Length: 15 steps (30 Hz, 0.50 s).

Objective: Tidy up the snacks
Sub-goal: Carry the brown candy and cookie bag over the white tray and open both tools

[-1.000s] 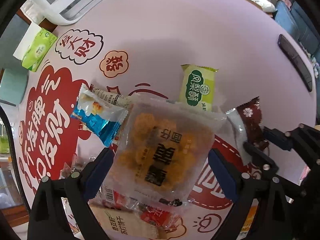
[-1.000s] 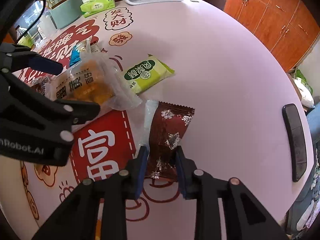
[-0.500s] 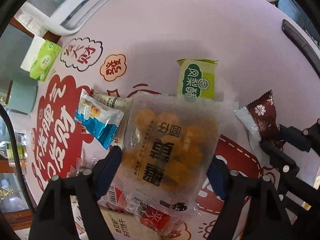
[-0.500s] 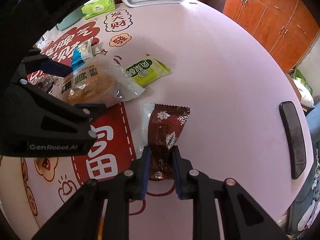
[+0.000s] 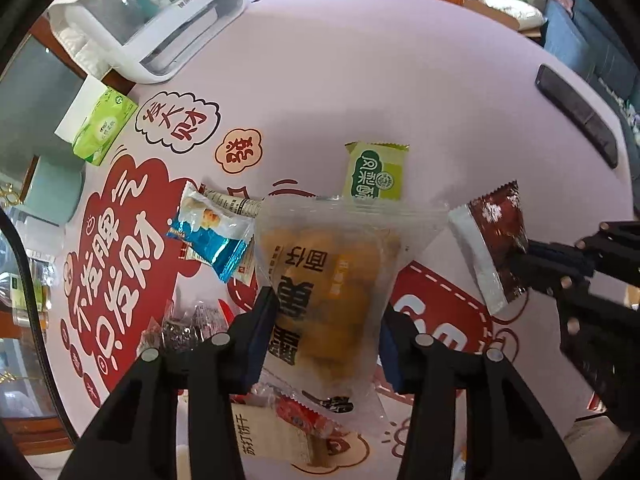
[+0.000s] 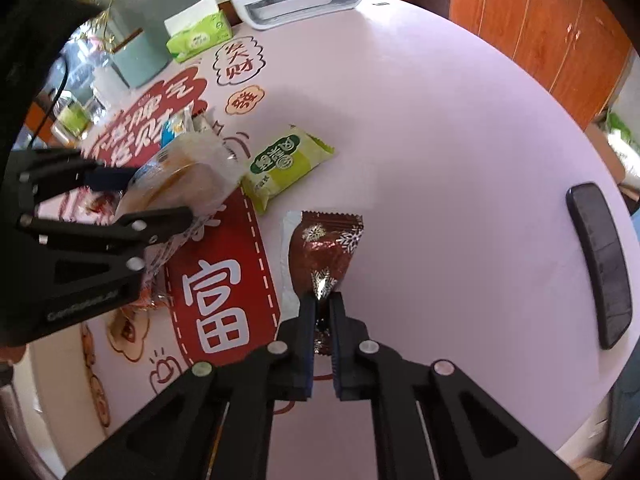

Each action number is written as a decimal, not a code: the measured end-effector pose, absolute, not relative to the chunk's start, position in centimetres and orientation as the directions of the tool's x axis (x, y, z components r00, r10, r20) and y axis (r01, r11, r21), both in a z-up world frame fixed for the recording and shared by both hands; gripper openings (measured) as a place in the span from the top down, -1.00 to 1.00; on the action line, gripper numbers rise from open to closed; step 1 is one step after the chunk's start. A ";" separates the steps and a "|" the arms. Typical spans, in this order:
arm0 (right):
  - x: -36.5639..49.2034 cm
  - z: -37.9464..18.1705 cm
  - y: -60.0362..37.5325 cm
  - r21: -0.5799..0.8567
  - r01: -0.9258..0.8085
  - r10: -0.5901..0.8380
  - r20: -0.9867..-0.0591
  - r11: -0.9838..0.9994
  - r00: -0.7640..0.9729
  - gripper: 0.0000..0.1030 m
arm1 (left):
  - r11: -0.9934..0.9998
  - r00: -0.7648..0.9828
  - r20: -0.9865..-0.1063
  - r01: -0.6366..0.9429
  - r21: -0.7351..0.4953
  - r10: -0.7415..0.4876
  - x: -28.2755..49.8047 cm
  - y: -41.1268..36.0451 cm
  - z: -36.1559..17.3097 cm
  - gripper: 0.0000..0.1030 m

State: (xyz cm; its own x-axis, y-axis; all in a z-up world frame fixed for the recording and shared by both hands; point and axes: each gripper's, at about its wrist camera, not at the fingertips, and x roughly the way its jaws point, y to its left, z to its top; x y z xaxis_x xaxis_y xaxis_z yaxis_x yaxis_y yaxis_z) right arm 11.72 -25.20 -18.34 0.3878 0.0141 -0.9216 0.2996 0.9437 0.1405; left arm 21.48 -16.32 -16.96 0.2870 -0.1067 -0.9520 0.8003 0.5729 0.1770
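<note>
My left gripper [image 5: 326,312] is shut on a clear pack of yellow-brown pastry [image 5: 332,280] and holds it above the table; the pack also shows in the right wrist view [image 6: 180,184]. My right gripper [image 6: 322,308] is shut on the near end of a dark red snowflake snack packet [image 6: 324,248], lifted off the table; the packet also shows in the left wrist view [image 5: 496,236]. A green snack packet [image 5: 376,172] lies on the pink table [image 5: 360,60], seen too in the right wrist view [image 6: 284,164]. A blue packet [image 5: 212,232] lies to the left.
A white appliance [image 5: 148,20] and a green tissue pack [image 5: 104,124] stand at the far edge. A black remote [image 6: 600,264] lies near the right edge. More packets [image 5: 280,428] lie under my left gripper. Wooden cabinets [image 6: 540,20] stand beyond the table.
My left gripper has closed on the pastry pack and lifted it. My right gripper has closed tighter on the dark red packet and raised it off the table.
</note>
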 end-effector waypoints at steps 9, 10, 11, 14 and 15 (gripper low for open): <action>11.1 -17.5 -26.8 0.220 0.337 0.063 -0.905 0.916 0.421 0.89 | 0.595 0.301 -0.940 0.789 0.150 -0.163 20.3 -15.1 -13.7 0.14; 11.0 -17.0 -26.7 0.225 0.332 0.066 -0.901 0.916 0.428 0.89 | 0.600 0.301 -0.938 0.787 0.142 -0.173 20.0 -14.9 -13.0 0.14; 11.0 -16.6 -26.5 0.228 0.327 0.068 -0.898 0.917 0.435 0.89 | 0.602 0.302 -0.936 0.786 0.138 -0.180 19.8 -14.7 -12.4 0.14; 10.7 -15.1 -25.6 0.235 0.299 0.077 -0.885 0.925 0.458 0.90 | 0.617 0.309 -0.930 0.777 0.126 -0.199 18.8 -13.7 -10.1 0.14; 10.6 -14.7 -25.3 0.237 0.288 0.081 -0.882 0.928 0.465 0.90 | 0.625 0.310 -0.928 0.771 0.119 -0.205 18.4 -13.3 -9.4 0.14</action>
State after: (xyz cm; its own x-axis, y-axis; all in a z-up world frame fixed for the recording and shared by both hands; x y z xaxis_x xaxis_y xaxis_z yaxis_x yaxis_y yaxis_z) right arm 10.59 -25.30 -14.67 0.4648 0.0805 -0.8818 0.2883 0.9278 0.2367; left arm 18.41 -13.26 -9.35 0.3103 -0.2055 -0.9282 0.7714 0.6251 0.1195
